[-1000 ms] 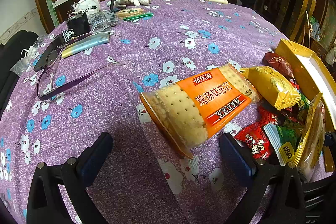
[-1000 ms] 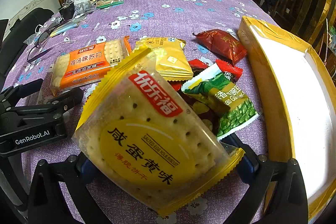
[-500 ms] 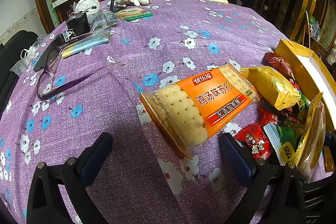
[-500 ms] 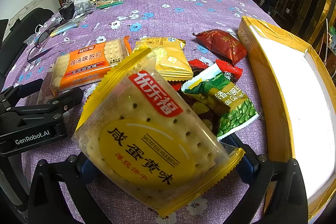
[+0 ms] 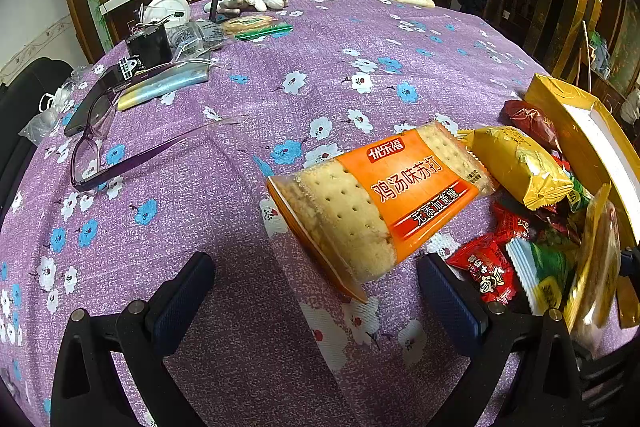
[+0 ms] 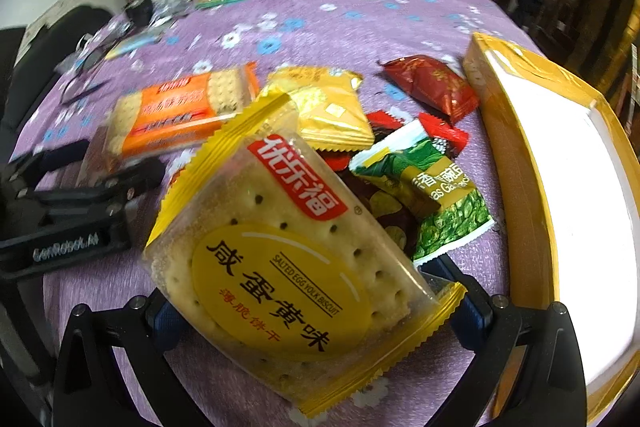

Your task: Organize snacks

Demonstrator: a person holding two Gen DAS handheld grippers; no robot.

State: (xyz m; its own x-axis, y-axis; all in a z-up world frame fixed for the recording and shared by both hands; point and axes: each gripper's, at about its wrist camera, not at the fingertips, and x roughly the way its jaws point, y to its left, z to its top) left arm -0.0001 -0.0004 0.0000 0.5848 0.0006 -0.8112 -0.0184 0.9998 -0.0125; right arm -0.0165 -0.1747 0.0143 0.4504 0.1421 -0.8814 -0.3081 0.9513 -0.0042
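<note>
The right gripper (image 6: 316, 303), clamped on the salted egg yolk biscuit pack (image 6: 296, 267), has lifted nearer the yellow box (image 6: 516, 131), its view blurred; the left gripper (image 5: 316, 299) gapes unmoved.

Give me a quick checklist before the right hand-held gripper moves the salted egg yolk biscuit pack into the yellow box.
1. Right hand-held gripper shut on salted egg yolk biscuit pack: ok.
2. Yellow box open, visible white floor bare: ok.
3. Green snack packet lying between pack and box: not ok.
4. Left hand-held gripper open, holding nothing: ok.
5. Grip firmness: cannot tell.
</note>
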